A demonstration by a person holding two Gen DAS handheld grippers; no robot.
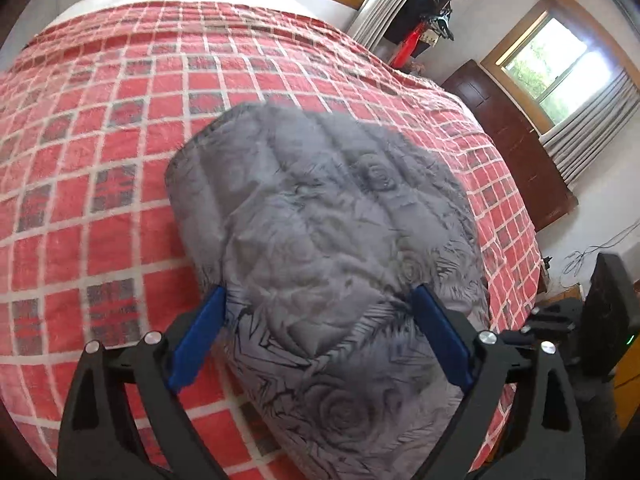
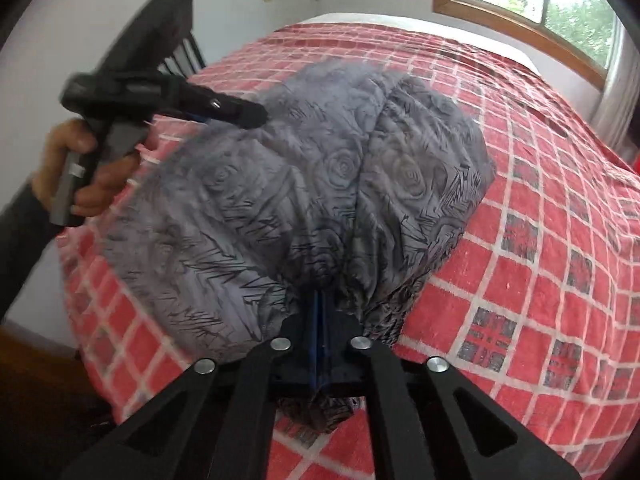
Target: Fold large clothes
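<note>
A grey garment with a black rose print [image 1: 328, 232] lies bunched on a bed with a red checked cover [image 1: 100, 128]. My left gripper [image 1: 318, 294] is open, its blue fingers [image 1: 198, 334] set wide on either side of the cloth's near part, just above it. In the right wrist view the same garment [image 2: 304, 184] spreads across the bed [image 2: 540, 240]. My right gripper [image 2: 322, 300] is shut on the garment's near edge, with the cloth gathered into folds between the blue pads. The left gripper [image 2: 256, 114] shows at the upper left, held by a hand, over the garment's far side.
A dark headboard or bed frame [image 2: 168, 40] stands at the left. A brown wooden cabinet [image 1: 516, 140] and a window with curtains [image 1: 560, 64] are to the right of the bed. A black device [image 1: 612, 312] sits by the bed's right side. Another window [image 2: 532, 4] is behind the bed.
</note>
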